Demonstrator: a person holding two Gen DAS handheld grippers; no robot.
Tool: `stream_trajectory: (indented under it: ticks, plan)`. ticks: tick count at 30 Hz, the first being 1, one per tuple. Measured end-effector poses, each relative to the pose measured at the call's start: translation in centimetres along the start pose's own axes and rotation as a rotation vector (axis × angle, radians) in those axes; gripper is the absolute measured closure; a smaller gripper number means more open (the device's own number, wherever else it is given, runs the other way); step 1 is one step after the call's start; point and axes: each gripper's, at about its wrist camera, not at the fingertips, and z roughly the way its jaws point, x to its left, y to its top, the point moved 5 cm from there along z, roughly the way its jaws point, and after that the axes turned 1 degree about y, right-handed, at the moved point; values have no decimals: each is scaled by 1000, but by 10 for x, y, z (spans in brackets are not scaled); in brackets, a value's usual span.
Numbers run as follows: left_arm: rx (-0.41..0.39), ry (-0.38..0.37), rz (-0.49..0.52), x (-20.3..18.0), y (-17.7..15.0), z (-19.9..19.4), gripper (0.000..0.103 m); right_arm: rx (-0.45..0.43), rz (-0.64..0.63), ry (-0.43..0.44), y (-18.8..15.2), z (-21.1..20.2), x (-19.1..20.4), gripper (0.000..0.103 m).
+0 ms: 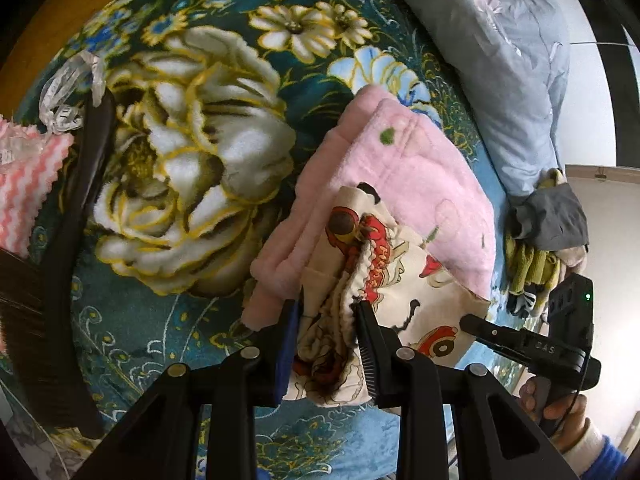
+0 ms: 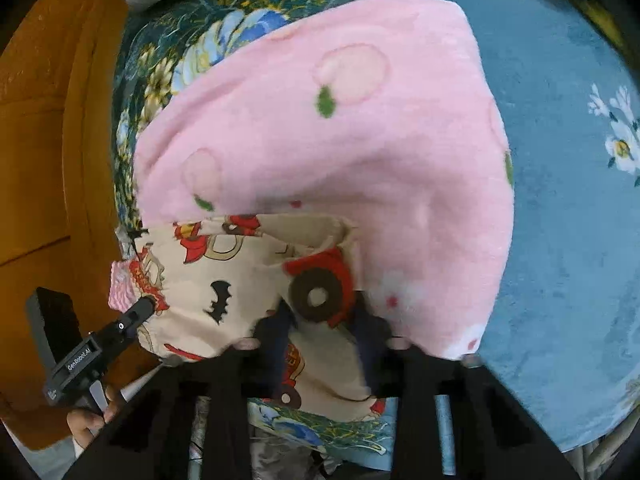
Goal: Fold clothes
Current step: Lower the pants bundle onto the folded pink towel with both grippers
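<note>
Cream cloth (image 1: 404,280) printed with red cars sits at lower centre of both views, on a folded pink blanket (image 2: 340,140) on the bed (image 1: 180,340). Our left tool (image 1: 328,320) pinches its bunched frilled edge and our right tool (image 2: 320,332) pinches a corner. We judge both corners should travel level, keeping the cloth taut.

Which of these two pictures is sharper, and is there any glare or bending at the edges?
Left wrist view: sharper, the cream cartoon-print garment crisp in the left hand-held gripper; bright washout at the right edge; strong fisheye bending. Right wrist view: softer, the pink fleece and right hand-held gripper blurred; no glare, dark vignetted corners.
</note>
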Motion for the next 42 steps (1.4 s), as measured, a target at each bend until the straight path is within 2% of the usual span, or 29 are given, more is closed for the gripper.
stream_trajectory:
  ticks: [5, 8, 10, 12, 15, 17, 19, 20, 21, 23, 25, 29, 32, 37, 38, 39, 42]
  plan:
    - [-4, -72, 29, -16, -23, -19, 77, -47, -67, 69, -24, -46, 4, 95]
    - [4, -115, 69, -31, -35, -36, 80, -83, -108, 111, -40, -78, 6, 95]
    - [-4, -138, 106, -43, -38, -48, 92, -106, -132, 114, -35, -97, 10, 95]
    - [-29, -163, 117, -52, -27, -56, 93, -112, -131, 99, -20, -102, 13, 95]
    - [-65, -126, 135, -60, 2, -53, 93, -117, -141, 42, 8, -92, 14, 95]
    - [-59, -92, 130, -59, 16, -41, 93, -113, -108, 22, 24, -81, 9, 95]
    - [-70, -86, 102, -54, 24, -30, 88, -109, -75, 9, 35, -73, 3, 95]
    - [-66, -96, 89, -51, 25, -27, 81, -106, -62, 6, 39, -71, 1, 95]
    - [-55, -114, 70, -48, 23, -22, 61, -102, -54, 6, 40, -69, -1, 95]
    - [-43, -122, 51, -43, 17, -16, 34, -94, -40, 10, 39, -66, -6, 95]
    - [-33, -132, 67, -40, 5, -8, 33, -87, -38, 8, 38, -65, -11, 95]
    - [11, -106, 78, -29, -10, 18, 27, -71, -11, 6, 35, -63, -21, 95]
    - [29, -128, 58, -23, -11, 36, 24, -64, 3, 4, 38, -60, -22, 95]
    - [78, -182, 2, -20, -11, 47, 26, -54, -8, -16, 43, -57, -18, 95]
    - [87, -168, 11, -22, -13, 46, 31, -52, -9, -18, 43, -56, -18, 95]
    - [99, -139, 32, -26, -15, 44, 42, -52, -8, -19, 44, -56, -18, 95]
    - [125, -82, 88, -37, -21, 40, 57, -50, 7, -14, 42, -54, -18, 95]
